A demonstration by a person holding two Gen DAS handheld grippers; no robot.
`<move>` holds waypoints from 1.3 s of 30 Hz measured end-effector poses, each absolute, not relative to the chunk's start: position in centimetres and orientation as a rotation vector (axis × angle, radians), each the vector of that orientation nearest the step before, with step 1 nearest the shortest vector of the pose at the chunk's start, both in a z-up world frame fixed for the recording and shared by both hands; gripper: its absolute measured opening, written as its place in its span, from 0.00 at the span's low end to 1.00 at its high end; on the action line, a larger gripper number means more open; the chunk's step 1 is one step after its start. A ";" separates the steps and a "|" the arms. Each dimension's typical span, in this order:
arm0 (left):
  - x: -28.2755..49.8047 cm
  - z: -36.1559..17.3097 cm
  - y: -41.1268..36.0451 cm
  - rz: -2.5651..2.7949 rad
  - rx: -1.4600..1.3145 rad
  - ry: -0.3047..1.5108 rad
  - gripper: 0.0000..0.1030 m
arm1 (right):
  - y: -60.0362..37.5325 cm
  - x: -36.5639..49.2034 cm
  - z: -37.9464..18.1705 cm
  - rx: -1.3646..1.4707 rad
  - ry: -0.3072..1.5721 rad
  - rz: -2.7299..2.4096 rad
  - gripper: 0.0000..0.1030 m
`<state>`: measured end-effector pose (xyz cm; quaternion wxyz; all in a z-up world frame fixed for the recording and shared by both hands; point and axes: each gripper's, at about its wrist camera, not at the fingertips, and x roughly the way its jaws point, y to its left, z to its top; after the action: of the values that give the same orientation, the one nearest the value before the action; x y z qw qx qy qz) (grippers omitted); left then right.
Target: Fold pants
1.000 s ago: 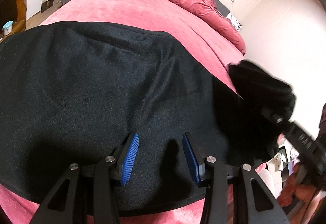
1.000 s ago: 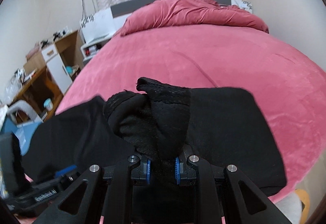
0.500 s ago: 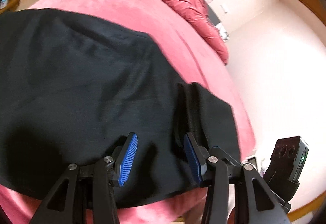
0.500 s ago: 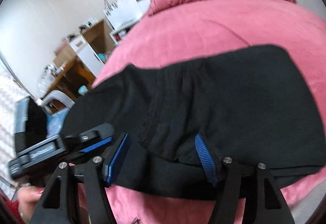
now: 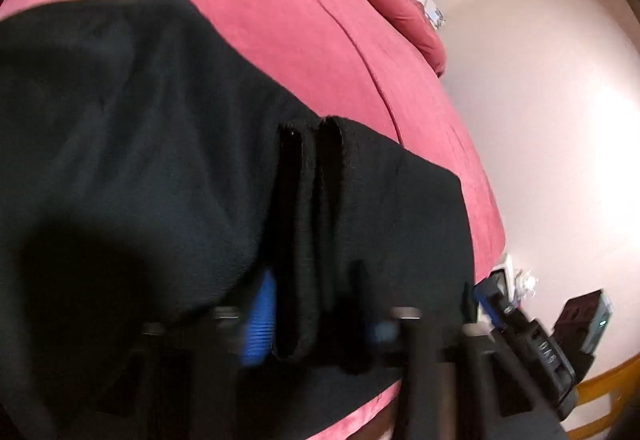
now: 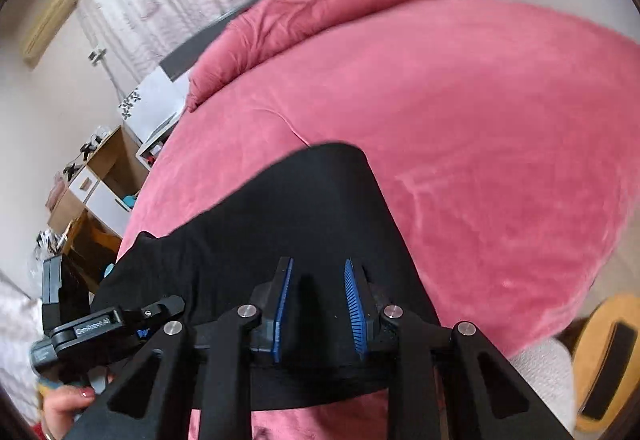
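Observation:
The black pants lie flat on the pink bed, near its front edge. A folded-over end with two hemmed edges lies on top of them. My left gripper is open, blurred, just above that folded end, its pads on either side of it. In the right wrist view the pants lie below my right gripper, which is open and empty above their right part. The left gripper shows there at lower left.
A bunched pink duvet lies at the head of the bed. Wooden and white furniture with clutter stands to the left of the bed. A wall is on its right. A yellow stool stands at lower right.
My right gripper let go of the bunched pants end and opened; the end now lies folded over the pants. It then drew back and narrowed. My left gripper slid right to the folded end.

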<state>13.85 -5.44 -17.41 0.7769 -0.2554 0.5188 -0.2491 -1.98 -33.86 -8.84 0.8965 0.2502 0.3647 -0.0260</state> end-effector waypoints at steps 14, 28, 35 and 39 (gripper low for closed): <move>10.6 -14.0 -3.6 -0.569 -0.410 1.055 0.16 | -34.6 -1.7 -10.2 0.536 0.874 -0.088 0.26; 9.1 -17.7 -0.1 -0.556 -0.590 1.069 0.25 | -33.4 -1.5 -9.6 0.435 0.892 -0.164 0.23; 6.6 -16.6 4.1 -0.470 -0.609 1.038 0.29 | -30.2 -1.4 -8.5 0.372 0.866 -0.076 0.27; 4.6 -15.9 7.2 -0.415 -0.668 1.024 0.30 | -27.5 -0.4 -9.1 0.362 0.890 0.022 0.27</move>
<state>4.62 7.18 -15.91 0.7986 -0.3113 0.4774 -0.1934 -0.36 -27.54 -9.14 0.8868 0.1739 0.4281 0.0107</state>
